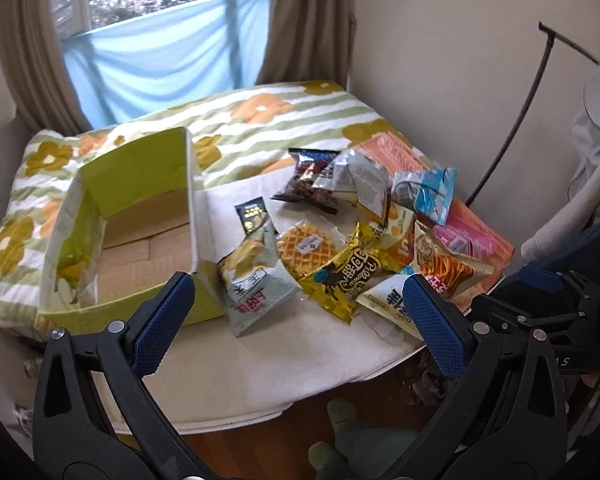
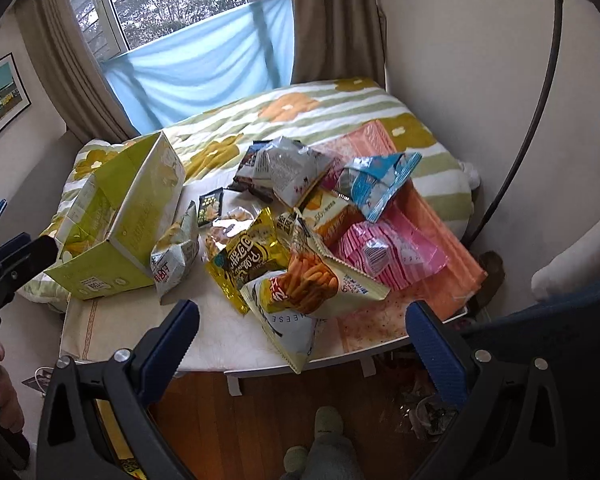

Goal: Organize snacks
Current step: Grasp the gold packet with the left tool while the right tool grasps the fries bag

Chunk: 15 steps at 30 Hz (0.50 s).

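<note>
An open green cardboard box [image 1: 140, 184] stands empty at the left of the white table [image 1: 284, 364]; it also shows in the right wrist view [image 2: 128, 216]. A pile of snack bags lies right of it: a pale chip bag [image 1: 252, 280], a waffle pack [image 1: 306, 246], a gold bag [image 1: 352, 270], an orange-stick bag [image 2: 320, 280], a pink pack [image 2: 392, 250], a blue bag [image 2: 380, 182] and a silver bag [image 2: 288, 168]. My left gripper [image 1: 300, 316] is open and empty above the table's front. My right gripper [image 2: 304, 340] is open and empty over the near edge.
A floral striped quilt [image 1: 260, 120] covers the back of the table below a window with a blue cloth [image 2: 204, 64]. A wall stands at the right with a black cable [image 2: 540, 120]. Wooden floor and slippered feet [image 2: 324, 432] lie below. The left gripper's body [image 2: 8, 268] shows at far left.
</note>
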Each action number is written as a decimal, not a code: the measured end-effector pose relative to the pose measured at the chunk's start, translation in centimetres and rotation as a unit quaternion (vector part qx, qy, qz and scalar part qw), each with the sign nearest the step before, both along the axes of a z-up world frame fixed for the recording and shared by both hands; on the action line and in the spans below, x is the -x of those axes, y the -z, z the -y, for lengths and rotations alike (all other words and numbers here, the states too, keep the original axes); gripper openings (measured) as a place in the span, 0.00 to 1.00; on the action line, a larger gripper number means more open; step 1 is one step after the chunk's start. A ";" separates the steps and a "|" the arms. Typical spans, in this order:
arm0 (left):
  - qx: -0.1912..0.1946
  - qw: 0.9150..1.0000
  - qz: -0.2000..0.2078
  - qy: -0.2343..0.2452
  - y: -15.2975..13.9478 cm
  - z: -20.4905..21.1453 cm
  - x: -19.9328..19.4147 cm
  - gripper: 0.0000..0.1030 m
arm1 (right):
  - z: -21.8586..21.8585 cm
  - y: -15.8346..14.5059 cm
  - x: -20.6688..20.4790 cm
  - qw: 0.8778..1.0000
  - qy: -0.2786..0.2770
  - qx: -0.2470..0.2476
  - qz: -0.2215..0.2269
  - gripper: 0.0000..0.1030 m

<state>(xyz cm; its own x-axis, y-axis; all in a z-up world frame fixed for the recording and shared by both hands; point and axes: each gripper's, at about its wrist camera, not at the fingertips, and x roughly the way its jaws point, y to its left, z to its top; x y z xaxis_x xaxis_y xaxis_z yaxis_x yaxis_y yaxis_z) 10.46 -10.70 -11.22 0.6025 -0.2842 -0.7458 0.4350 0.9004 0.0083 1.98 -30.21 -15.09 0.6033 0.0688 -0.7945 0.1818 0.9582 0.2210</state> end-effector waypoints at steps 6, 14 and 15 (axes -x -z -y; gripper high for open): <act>-0.060 0.992 -0.076 0.083 5.5 5.5 -4.6 0.98 | 0.9 4.4 -2.6 0.998 -0.023 -0.041 -0.048 1.00; -0.127 0.971 -0.138 0.145 11.4 10.2 -8.7 0.89 | 1.2 7.7 -4.7 0.995 -0.056 -0.061 -0.059 1.00; -0.132 0.969 -0.146 0.147 12.0 10.5 -9.1 0.89 | 1.1 7.9 -4.9 0.994 -0.059 -0.062 -0.061 1.00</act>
<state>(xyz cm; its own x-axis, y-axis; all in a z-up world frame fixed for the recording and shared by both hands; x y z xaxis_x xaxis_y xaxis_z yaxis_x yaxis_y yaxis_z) 19.55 -21.21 -23.20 0.2767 -0.1876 -0.9425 0.6914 0.7200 0.0596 6.89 -31.33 -23.01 0.4840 0.2354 -0.8428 0.1018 0.9414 0.3214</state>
